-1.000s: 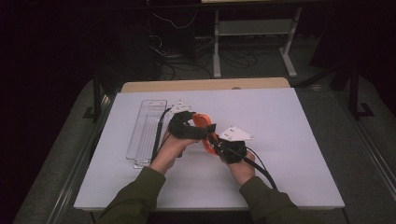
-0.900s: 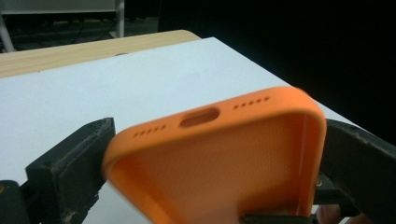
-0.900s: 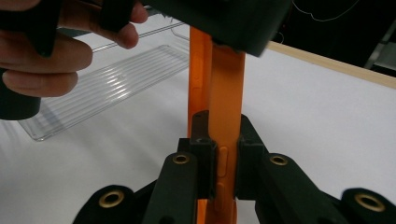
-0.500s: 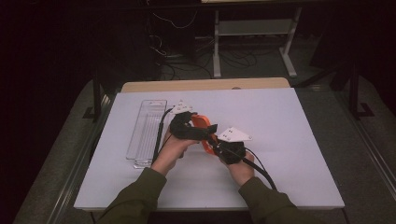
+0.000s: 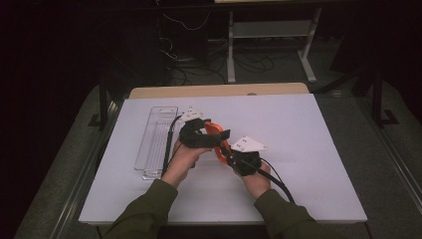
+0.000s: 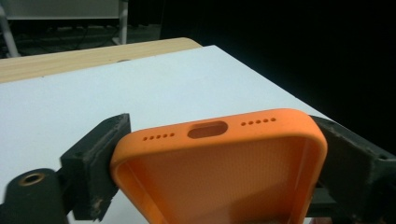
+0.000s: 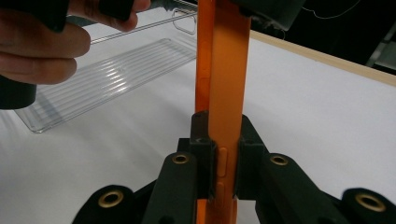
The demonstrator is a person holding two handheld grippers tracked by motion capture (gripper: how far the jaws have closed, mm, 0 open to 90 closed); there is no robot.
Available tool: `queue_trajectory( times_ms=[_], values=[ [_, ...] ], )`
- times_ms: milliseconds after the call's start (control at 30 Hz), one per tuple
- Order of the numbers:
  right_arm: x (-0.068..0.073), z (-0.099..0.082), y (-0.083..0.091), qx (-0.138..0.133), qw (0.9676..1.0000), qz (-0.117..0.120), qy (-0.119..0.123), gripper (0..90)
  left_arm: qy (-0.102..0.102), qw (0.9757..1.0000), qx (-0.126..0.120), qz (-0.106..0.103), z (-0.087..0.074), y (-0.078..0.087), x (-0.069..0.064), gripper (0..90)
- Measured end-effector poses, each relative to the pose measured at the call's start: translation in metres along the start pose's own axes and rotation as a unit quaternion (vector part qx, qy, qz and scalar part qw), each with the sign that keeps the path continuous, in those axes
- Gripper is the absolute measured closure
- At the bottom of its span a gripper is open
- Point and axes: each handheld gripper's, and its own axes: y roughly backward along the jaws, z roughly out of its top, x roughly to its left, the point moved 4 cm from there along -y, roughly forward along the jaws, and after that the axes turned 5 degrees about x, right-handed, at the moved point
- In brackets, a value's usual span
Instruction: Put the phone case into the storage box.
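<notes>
the person has both grippers raised over the middle of the white desk (image 5: 308, 149), a little toward the near edge, and an orange phone case (image 5: 217, 141) hangs between them off the surface. the left gripper (image 5: 209, 139) has just been closing its jaws, and in the left gripper view they now sit against the two long sides of the case (image 6: 219, 172), one pad on each flank, with the end that has the port cutout and the rows of small holes pointing away toward the far edge. the right gripper (image 5: 230, 158) grips the same case narrow: in the right gripper view its jaws are pinched on the thin wall of the case (image 7: 224, 93), which stands upright on edge between the pads, side buttons showing right at the clamp. the left hand (image 7: 37, 46) shows at the upper left of that view. a clear plastic tray (image 5: 155, 142) lies flat near the desk's left edge, running front to back, just beside the left hand and apart from the case.
</notes>
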Motion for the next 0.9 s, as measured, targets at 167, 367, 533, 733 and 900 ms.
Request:
queue_trajectory(
  times_ms=[167,367,533,733,900],
  values=[
    [0.000,0.000,0.000,0.000,1.0000,0.000,0.000,79.6,0.004,1.0000,-0.001,0.000,0.000,0.000,-0.001,13.0],
    [-0.001,0.000,0.000,0.000,1.0000,0.002,0.003,79.1,-0.003,1.0000,-0.005,-0.003,0.001,0.001,-0.002,13.6],
    [-0.002,0.000,0.000,0.003,0.9999,0.010,0.003,77.8,-0.010,0.9999,-0.001,0.001,0.002,0.001,-0.002,13.9],
    [-0.005,0.003,0.003,0.005,0.9998,0.019,0.004,61.5,-0.016,0.9998,-0.008,0.005,0.003,0.002,-0.001,14.1],
    [-0.011,0.004,0.007,0.005,0.9996,0.029,0.003,50.4,-0.009,0.9998,-0.013,0.008,0.005,0.004,0.000,14.1]
  ],
)
